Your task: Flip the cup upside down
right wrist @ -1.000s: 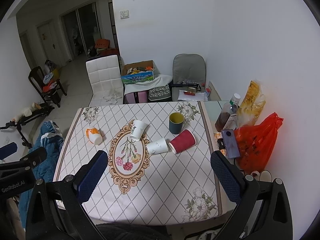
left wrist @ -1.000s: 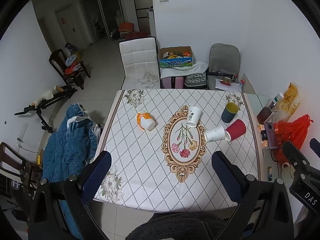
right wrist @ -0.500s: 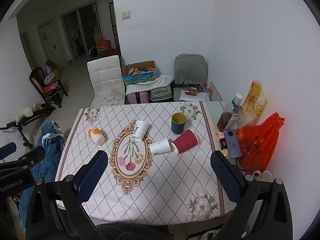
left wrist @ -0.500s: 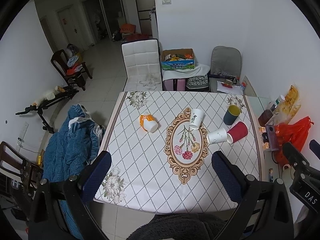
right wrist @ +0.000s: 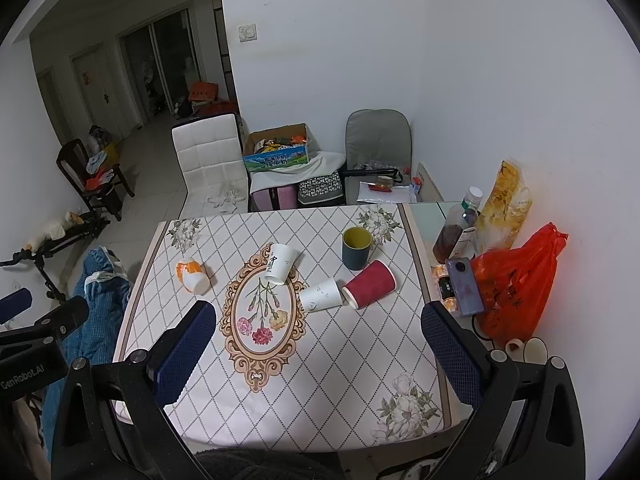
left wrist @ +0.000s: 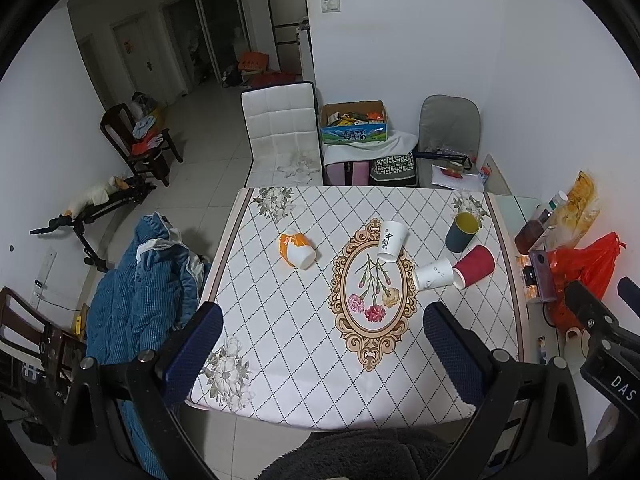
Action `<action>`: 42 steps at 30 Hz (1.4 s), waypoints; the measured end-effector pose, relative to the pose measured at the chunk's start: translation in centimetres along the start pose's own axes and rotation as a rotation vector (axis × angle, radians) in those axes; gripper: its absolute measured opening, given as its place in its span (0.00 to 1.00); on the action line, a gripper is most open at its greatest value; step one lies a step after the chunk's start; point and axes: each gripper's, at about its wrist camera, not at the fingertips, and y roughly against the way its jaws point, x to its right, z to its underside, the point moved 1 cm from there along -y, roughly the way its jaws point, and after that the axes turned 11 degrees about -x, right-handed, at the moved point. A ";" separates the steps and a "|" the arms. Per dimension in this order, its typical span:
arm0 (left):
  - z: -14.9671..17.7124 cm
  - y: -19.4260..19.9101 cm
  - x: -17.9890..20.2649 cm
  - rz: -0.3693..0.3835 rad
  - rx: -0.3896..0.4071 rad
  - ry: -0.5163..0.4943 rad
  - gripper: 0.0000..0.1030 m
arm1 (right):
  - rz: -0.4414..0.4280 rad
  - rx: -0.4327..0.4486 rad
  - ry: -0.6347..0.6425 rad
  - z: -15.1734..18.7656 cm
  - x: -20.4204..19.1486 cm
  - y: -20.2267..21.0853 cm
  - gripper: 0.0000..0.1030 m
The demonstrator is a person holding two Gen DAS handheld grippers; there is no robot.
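Several cups are on the patterned table [left wrist: 300,344]. An orange-and-white cup [left wrist: 297,249] [right wrist: 192,275] lies on its side at the left. A white cup with black writing [left wrist: 391,241] [right wrist: 281,263] leans near the middle. A plain white cup [left wrist: 434,274] [right wrist: 321,295] and a red cup [left wrist: 474,267] [right wrist: 369,283] lie on their sides, touching. A dark mug with yellow inside [left wrist: 462,231] [right wrist: 356,248] stands upright. My left gripper [left wrist: 320,354] and right gripper [right wrist: 320,354] are both open and empty, high above the table's near edge.
A blue jacket [left wrist: 136,304] hangs at the table's left. At the right edge are a red plastic bag [right wrist: 516,284], a phone [right wrist: 462,286], a bottle [right wrist: 456,230] and a snack bag [right wrist: 506,208]. Chairs [left wrist: 280,132] and a cardboard box [left wrist: 354,122] stand behind the table.
Both views have tilted and shifted slightly, so the table sits a little lower in each. The cups have not moved. Both grippers stay open.
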 end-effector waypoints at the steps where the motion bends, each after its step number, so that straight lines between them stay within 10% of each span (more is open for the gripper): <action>1: 0.0 0.0 0.0 0.000 0.000 0.001 1.00 | -0.001 0.000 0.000 0.0 0.0 0.0 1.00; 28: -0.7 -1.1 0.3 0.011 -0.019 0.015 1.00 | -0.035 -0.002 -0.009 -0.4 -0.5 -0.3 1.00; 42: -0.9 -12.1 -0.7 -0.065 -0.145 0.037 1.00 | -0.024 -0.201 -0.007 0.0 -1.6 -12.6 1.00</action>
